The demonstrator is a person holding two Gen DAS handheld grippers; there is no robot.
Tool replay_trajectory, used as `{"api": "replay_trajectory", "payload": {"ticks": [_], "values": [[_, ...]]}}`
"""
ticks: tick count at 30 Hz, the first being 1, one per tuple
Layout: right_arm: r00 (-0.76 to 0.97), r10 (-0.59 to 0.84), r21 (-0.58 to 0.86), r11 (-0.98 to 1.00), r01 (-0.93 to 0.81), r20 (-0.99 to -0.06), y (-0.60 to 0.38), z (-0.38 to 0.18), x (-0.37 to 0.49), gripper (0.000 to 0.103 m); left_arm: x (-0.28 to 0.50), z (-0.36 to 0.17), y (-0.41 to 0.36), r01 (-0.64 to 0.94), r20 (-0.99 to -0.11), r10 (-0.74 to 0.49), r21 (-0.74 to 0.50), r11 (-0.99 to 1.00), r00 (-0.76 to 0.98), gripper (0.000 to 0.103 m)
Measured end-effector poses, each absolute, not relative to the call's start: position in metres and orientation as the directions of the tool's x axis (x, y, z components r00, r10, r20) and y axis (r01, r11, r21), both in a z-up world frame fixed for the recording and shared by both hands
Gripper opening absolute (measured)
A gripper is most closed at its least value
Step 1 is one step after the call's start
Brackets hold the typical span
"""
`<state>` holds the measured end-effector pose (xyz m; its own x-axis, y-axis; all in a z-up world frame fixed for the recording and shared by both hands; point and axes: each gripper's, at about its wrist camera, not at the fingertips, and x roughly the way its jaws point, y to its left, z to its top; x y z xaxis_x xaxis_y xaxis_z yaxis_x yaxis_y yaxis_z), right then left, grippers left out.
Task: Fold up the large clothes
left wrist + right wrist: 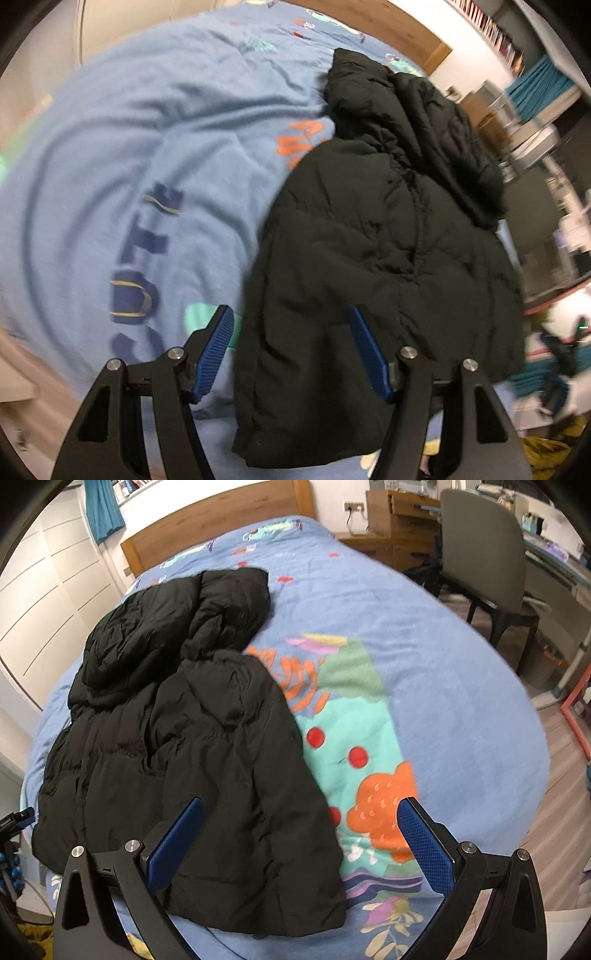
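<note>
Blue pads of my left hand-held gripper (291, 354) stand wide apart with nothing between them, poised over the near hem of the black puffer jacket (369, 258). My right hand-held gripper (301, 845) is likewise spread wide and empty, above the jacket's other lower corner and the patterned blue bedspread (424, 664).

That jacket lies roughly flat on the bed, hood (166, 627) towards the wooden headboard (218, 517), apparently folded in along its length already, so I judge the next step is to grab the hem and bring it up.

Risks as I see them: the padding is thick and slippery, so a shallow pinch could catch only the top layer and pull the fold apart. Going too deep might snag the bedspread along with the hem. If my two sides lift unevenly, the bundle will skew. The left view is smeared, so my aim there is uncertain.
</note>
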<state>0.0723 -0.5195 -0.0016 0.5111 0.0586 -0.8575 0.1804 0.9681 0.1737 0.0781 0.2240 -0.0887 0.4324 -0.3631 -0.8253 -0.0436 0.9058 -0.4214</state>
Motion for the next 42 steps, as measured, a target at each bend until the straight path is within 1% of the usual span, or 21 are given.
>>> {"api": "replay_trajectory", "payload": {"ticks": [3, 8, 10, 14, 19, 23, 25, 29, 30, 34, 39, 40, 42], "values": [[0.488, 0.088, 0.196, 0.965, 0.174, -0.868, -0.519, -0.012, 0.077, 0.103, 0.080, -0.104, 0.233, -0.050, -0.782, -0.466, -0.531, 0.846, 0.413, 0.064], [0.468, 0.144, 0.252, 0.952, 0.177, -0.872, -0.526, -0.027, 0.086, 0.102, 0.091, -0.126, 0.247, -0.084, -0.704, -0.580, -0.662, 0.745, 0.410, 0.064], [0.447, 0.189, 0.293, 0.940, 0.176, -0.874, -0.529, -0.035, 0.090, 0.102, 0.095, -0.135, 0.252, -0.100, -0.683, -0.605, -0.693, 0.714, 0.410, 0.064], [0.413, 0.223, 0.317, 0.932, 0.173, -0.883, -0.533, -0.048, 0.096, 0.102, 0.097, -0.150, 0.252, -0.098, -0.630, -0.675, -0.755, 0.649, 0.385, 0.064], [0.382, 0.296, 0.379, 0.911, 0.162, -0.875, -0.540, -0.064, 0.104, 0.103, 0.088, -0.161, 0.243, -0.091, -0.603, -0.725, -0.786, 0.612, 0.331, 0.064], [0.347, 0.362, 0.434, 0.887, 0.157, -0.865, -0.543, -0.082, 0.113, 0.102, 0.081, -0.162, 0.240, -0.111, -0.574, -0.750, -0.812, 0.573, 0.329, 0.064], [0.316, 0.442, 0.504, 0.850, 0.150, -0.840, -0.540, -0.094, 0.115, 0.103, 0.076, -0.159, 0.233, -0.107, -0.575, -0.753, -0.812, 0.574, 0.320, 0.064], [0.275, 0.531, 0.569, 0.818, 0.082, -0.802, -0.523, -0.104, 0.109, 0.103, 0.069, -0.158, 0.217, -0.106, -0.598, -0.744, -0.795, 0.597, 0.297, 0.064], [0.273, 0.543, 0.579, 0.813, 0.067, -0.794, -0.520, -0.104, 0.107, 0.103, 0.068, -0.156, 0.213, -0.111, -0.616, -0.730, -0.782, 0.614, 0.296, 0.064], [0.280, 0.562, 0.591, 0.807, 0.021, -0.778, -0.511, -0.103, 0.102, 0.103, 0.066, -0.152, 0.206, -0.116, -0.637, -0.711, -0.763, 0.636, 0.298, 0.064], [0.294, 0.586, 0.615, 0.788, 0.009, -0.755, -0.510, -0.101, 0.093, 0.102, 0.060, -0.145, 0.197, -0.114, -0.673, -0.668, -0.727, 0.677, 0.319, 0.064], [0.293, 0.591, 0.618, 0.786, 0.003, -0.752, -0.508, -0.102, 0.091, 0.101, 0.058, -0.143, 0.195, -0.113, -0.682, -0.656, -0.716, 0.689, 0.325, 0.064], [0.294, 0.590, 0.616, 0.787, -0.004, -0.752, -0.509, -0.101, 0.086, 0.094, 0.058, -0.141, 0.192, -0.116, -0.694, -0.636, -0.701, 0.704, 0.336, 0.063]]}}
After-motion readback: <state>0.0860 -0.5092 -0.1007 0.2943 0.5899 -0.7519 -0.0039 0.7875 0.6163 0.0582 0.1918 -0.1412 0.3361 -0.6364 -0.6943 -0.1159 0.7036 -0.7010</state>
